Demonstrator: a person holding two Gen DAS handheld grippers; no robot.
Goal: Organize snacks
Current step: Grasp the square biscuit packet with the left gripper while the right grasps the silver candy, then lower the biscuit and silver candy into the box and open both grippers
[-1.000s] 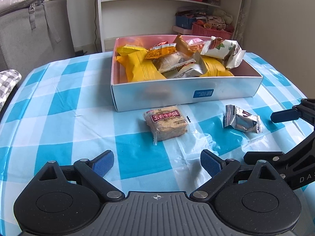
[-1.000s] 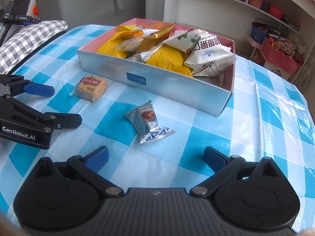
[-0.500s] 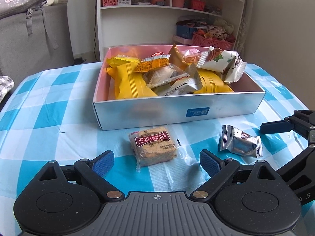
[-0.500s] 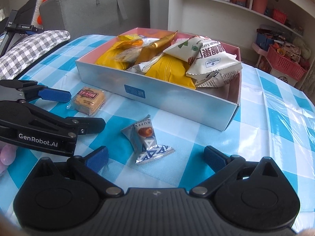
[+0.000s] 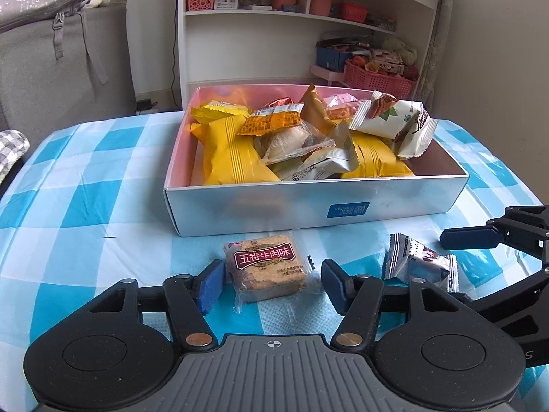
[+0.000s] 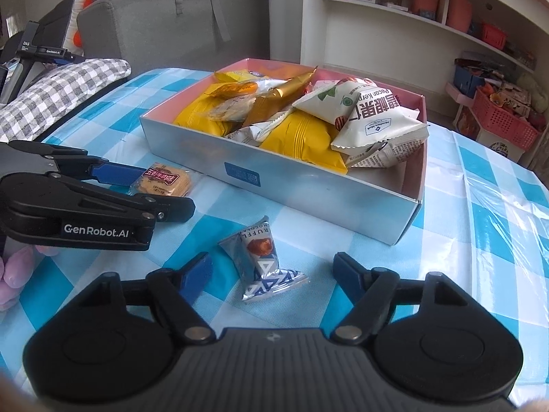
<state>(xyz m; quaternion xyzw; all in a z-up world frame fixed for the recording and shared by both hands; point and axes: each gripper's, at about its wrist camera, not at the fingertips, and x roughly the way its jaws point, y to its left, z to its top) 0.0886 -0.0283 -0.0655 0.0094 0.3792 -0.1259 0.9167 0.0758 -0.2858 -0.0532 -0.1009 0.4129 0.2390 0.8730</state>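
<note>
A wrapped brown biscuit [image 5: 266,266] with a red label lies on the checked tablecloth in front of the silver box [image 5: 308,206]. My left gripper [image 5: 271,283] is open, with a finger on each side of the biscuit and not touching it. A silver-blue truffle packet [image 6: 262,257] lies to the right; it also shows in the left wrist view [image 5: 418,264]. My right gripper [image 6: 272,273] is open around the packet, apart from it. The biscuit also shows in the right wrist view [image 6: 163,181], beside the left gripper's fingers [image 6: 113,173].
The box [image 6: 291,178] holds several yellow, white and orange snack bags. A blue-white checked plastic cloth [image 5: 85,189] covers the table. A white shelf [image 5: 308,17] and grey sofa [image 5: 51,68] stand behind. A checked cushion [image 6: 51,92] lies at the left.
Both grippers have moved forward and lower. The left gripper's fingers now flank the biscuit and the right gripper's fingers now flank the truffle packet. Both stay open.
</note>
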